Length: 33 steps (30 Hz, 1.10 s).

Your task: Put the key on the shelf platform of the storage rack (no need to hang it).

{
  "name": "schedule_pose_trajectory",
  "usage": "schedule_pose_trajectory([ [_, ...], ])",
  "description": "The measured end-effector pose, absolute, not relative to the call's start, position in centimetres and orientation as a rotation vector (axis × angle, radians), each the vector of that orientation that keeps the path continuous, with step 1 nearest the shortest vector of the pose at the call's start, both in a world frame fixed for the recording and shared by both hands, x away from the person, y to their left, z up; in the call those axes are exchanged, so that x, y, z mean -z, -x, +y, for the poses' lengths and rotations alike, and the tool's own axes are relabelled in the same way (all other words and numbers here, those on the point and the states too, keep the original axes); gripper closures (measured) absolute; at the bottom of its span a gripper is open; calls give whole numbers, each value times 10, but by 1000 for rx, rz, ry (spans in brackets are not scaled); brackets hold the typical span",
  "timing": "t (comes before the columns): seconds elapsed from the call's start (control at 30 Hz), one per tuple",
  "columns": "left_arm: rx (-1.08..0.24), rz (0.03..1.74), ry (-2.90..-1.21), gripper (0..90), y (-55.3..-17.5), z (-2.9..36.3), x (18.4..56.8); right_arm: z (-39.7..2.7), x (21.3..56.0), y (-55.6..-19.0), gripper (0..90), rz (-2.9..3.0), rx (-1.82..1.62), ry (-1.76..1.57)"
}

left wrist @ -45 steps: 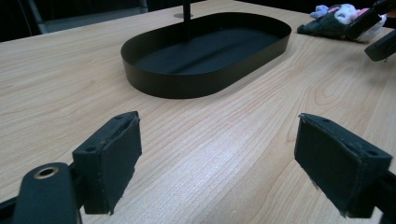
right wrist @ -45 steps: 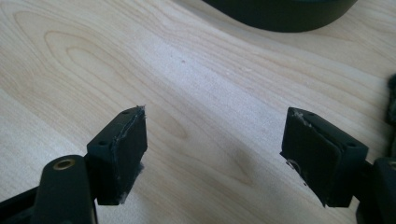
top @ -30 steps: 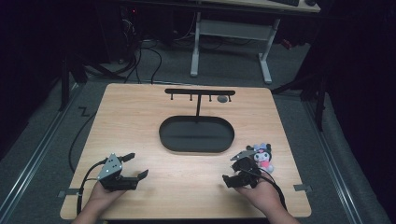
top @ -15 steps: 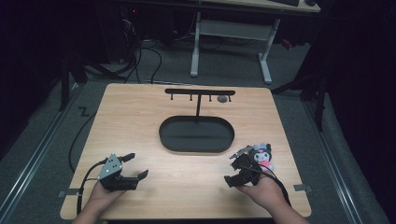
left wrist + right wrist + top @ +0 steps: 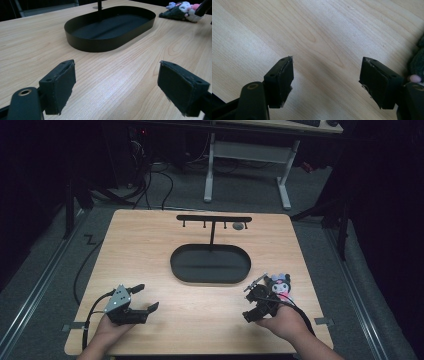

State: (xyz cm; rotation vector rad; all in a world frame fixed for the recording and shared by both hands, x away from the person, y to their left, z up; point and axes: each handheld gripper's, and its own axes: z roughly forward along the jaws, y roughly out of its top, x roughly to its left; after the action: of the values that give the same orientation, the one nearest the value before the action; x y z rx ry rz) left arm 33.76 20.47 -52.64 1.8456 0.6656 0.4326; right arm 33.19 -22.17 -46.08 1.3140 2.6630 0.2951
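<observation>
The right gripper (image 5: 260, 301) sits at the near right of the table (image 5: 150, 250), pointed down at bare wood. Its jaws have just been closing, yet in the right gripper view they stand apart with nothing between the foam-faced pads (image 5: 287, 75). The plush toy (image 5: 280, 284) lies just beside this gripper, on its far right side; in the right gripper view a dark fuzzy edge of it (image 5: 418, 62) shows beyond the right-hand jaw, outside the gap.

The left gripper (image 5: 140, 299) rests at the near left, jaws wide apart and empty, facing across the table toward the tray (image 5: 110, 25).

Judgement: the step in hand appears to be picking up the toy. To do it well, the jaws should be reopened and shifted sideways until the soft body sits squarely between the pads, then closed on the bulk of the body, not on an ear or trim, since plush compresses and can slip from a shallow pinch.

Materials: the table is pale laminated wood with visible grain, smooth with a light sheen. The toy is soft fabric, dark with white and pink parts. Farther off at centre, the tray is a matte black oval with a low upright wall. Beyond it rises a thin black T-shaped rack (image 5: 214, 219) with small pegs under its bar.
</observation>
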Motion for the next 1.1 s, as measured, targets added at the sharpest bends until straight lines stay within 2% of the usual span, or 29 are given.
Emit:
schedule_pose_trajectory([
  [0.3,-427,666,-1845,159,-338,205,526,-224,460,-334,315,2675,-234,-1339],
  [0.63,-424,660,-1847,162,-338,205,526,-229,451,-338,308,2692,-192,-1335],
  [1.1,-419,657,-1847,164,-338,205,526,-258,435,-343,308,2668,-102,-1365],
])
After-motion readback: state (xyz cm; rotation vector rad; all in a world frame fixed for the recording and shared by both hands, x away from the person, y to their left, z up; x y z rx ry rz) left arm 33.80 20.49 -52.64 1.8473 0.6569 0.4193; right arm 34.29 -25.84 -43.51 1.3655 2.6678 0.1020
